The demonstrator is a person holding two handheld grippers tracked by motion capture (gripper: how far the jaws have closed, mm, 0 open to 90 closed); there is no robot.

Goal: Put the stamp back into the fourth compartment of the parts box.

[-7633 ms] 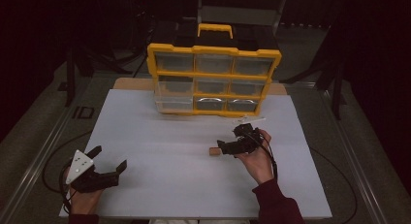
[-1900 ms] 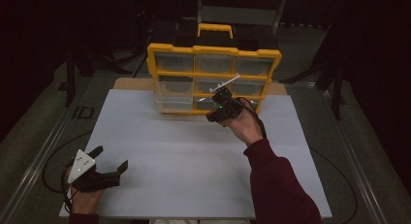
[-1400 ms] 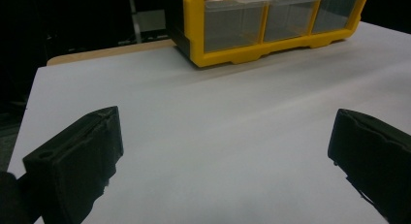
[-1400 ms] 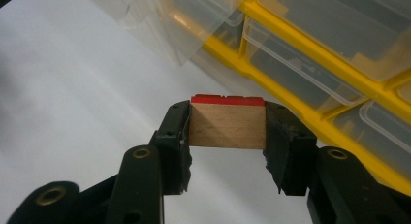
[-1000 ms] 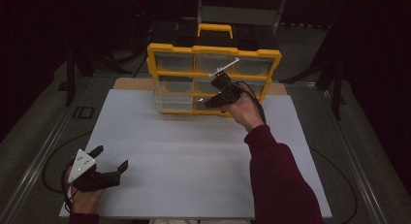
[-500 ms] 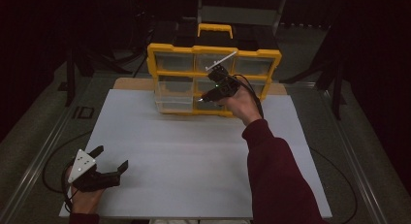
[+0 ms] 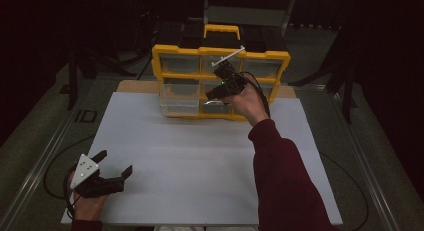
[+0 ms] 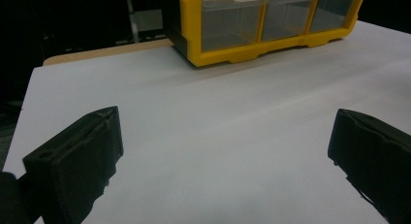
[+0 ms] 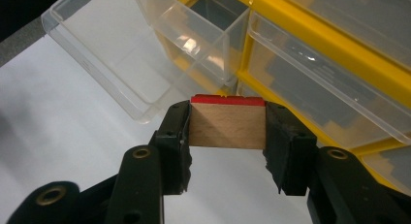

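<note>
Right gripper (image 9: 227, 136): fingers pinching a wooden block (image 9: 227, 124) with a red top edge, held before the yellow drawer organizer (image 7: 220, 81). One clear drawer (image 9: 126, 54) pulled out. Left gripper (image 7: 107, 173): fingers spread, empty, low over the white counter (image 7: 200, 166).

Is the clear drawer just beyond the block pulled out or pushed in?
Pulled out. In the right gripper view the clear drawer juts from the yellow organizer over the table, its bare floor visible, while the right gripper holds the wooden block before it.

A white tabletop (image 7: 200, 161) is seen, with a strip of bare wood exposed along its far edge. A yellow drawer organiser (image 7: 220, 81) with clear drawers is stood on it at the far middle.
</note>
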